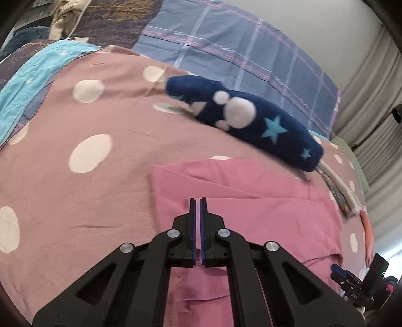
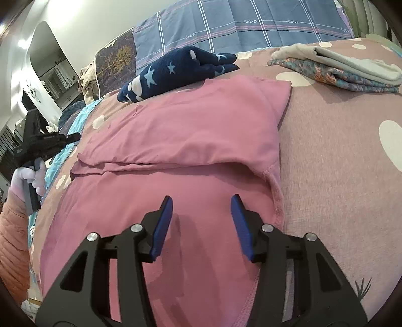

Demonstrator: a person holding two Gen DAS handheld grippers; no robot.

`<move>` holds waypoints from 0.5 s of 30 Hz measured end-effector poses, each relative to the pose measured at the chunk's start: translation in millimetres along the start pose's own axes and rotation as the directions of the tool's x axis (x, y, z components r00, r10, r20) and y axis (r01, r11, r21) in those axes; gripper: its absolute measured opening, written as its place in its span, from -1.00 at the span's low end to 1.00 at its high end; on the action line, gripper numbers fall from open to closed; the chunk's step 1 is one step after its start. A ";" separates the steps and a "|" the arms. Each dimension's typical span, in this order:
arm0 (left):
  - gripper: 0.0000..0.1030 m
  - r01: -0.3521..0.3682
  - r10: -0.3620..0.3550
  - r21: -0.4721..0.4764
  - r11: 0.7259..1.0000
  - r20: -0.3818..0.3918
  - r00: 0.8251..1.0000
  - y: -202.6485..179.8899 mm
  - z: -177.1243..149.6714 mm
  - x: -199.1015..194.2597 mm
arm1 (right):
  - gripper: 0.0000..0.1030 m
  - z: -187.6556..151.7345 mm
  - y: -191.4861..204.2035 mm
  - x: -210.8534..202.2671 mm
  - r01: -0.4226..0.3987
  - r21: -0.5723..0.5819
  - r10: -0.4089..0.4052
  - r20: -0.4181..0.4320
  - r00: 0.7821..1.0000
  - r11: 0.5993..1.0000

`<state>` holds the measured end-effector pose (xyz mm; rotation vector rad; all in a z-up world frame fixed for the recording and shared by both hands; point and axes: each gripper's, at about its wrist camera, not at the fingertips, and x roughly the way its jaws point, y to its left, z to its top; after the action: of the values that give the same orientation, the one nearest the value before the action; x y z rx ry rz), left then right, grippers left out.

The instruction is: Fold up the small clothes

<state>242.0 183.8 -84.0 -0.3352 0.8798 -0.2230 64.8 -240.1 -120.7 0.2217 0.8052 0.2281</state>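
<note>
While the right hand-held gripper [image 2: 202,201] is held over the near part of the pink garment [image 2: 186,130], its blue pads are seen spread apart with nothing between them. The left hand-held gripper [image 1: 198,201] is seen with its pads brought together on nothing, above the same garment's near edge. The pink garment is laid on the bed [image 2: 339,156], whose cover is mauve with white dots, and its far half is folded over towards the near half. Just beyond it, a navy garment [image 2: 176,73] printed with stars is bunched up, its near edge touching the pink cloth. Further right, a small stack of folded clothes [image 2: 346,68] is set apart from both. Behind everything, a blue checked pillow [image 2: 251,22] is propped.
</note>
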 end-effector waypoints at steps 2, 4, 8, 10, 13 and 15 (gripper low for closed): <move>-0.80 0.023 -0.023 0.001 1.000 -0.006 1.000 -1.7 -4.8 -3.0 | -0.01 0.1 0.7 0.5 0.000 -0.003 0.000 0.000 1.000 1.000; -0.64 0.057 -0.056 0.066 0.996 -0.016 0.998 -18.4 -15.1 -5.0 | 0.00 0.3 1.5 0.6 0.001 -0.007 -0.001 0.001 1.000 1.000; -0.21 0.020 -0.009 0.224 0.974 -0.049 0.999 -48.8 -41.1 7.9 | 0.01 0.5 1.4 0.9 -0.003 -0.005 0.003 0.000 1.000 1.000; -0.21 -0.084 0.111 0.314 0.946 -0.067 0.992 -55.6 -55.3 25.6 | 0.01 0.6 1.1 0.5 -0.004 -0.003 0.004 0.002 1.000 1.000; -0.19 -0.159 0.168 0.414 0.896 0.016 0.986 -61.8 -72.1 29.6 | 0.00 1.7 0.6 -6.9 -0.012 0.014 0.012 0.013 1.000 1.000; -0.20 -0.178 0.185 0.420 0.890 0.023 0.982 -63.4 -74.0 29.2 | 0.00 4.8 -5.8 -25.3 -0.101 0.065 0.098 0.050 0.994 0.993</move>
<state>198.8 101.2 -124.7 0.1542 0.8496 -0.2358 52.0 -253.4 -101.8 0.3302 0.7572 0.2886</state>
